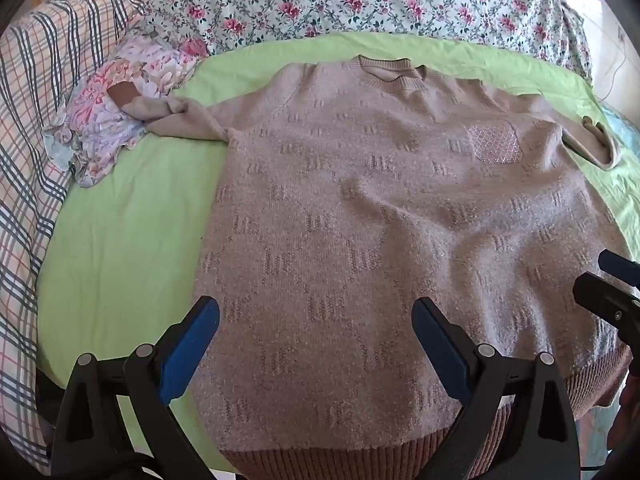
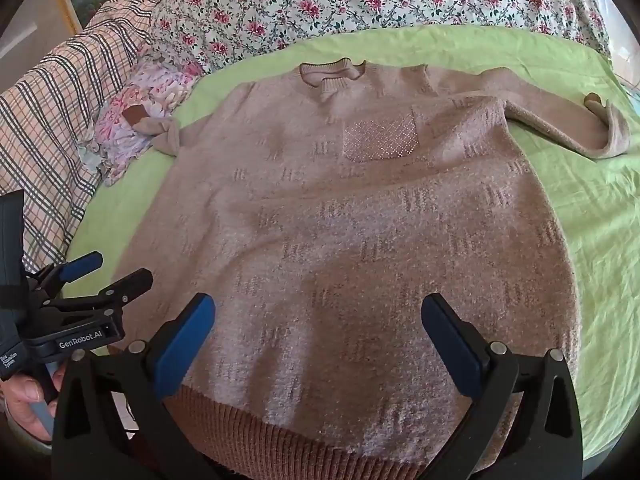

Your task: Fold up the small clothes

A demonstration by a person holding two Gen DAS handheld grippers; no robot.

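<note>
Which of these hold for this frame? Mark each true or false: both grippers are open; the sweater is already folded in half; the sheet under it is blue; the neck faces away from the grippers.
1. Both the left gripper and the right gripper are open: true.
2. The sweater is folded in half: false, it lies spread flat.
3. The sheet is blue: false, it is light green.
4. The neck faces away from the grippers: true.

One pink sweater (image 1: pixel 360 220) on one green sheet (image 1: pixel 132 208). Two grippers: left gripper (image 1: pixel 316 320), right gripper (image 2: pixel 318 318). One floral garment (image 1: pixel 112 120) beside.
</note>
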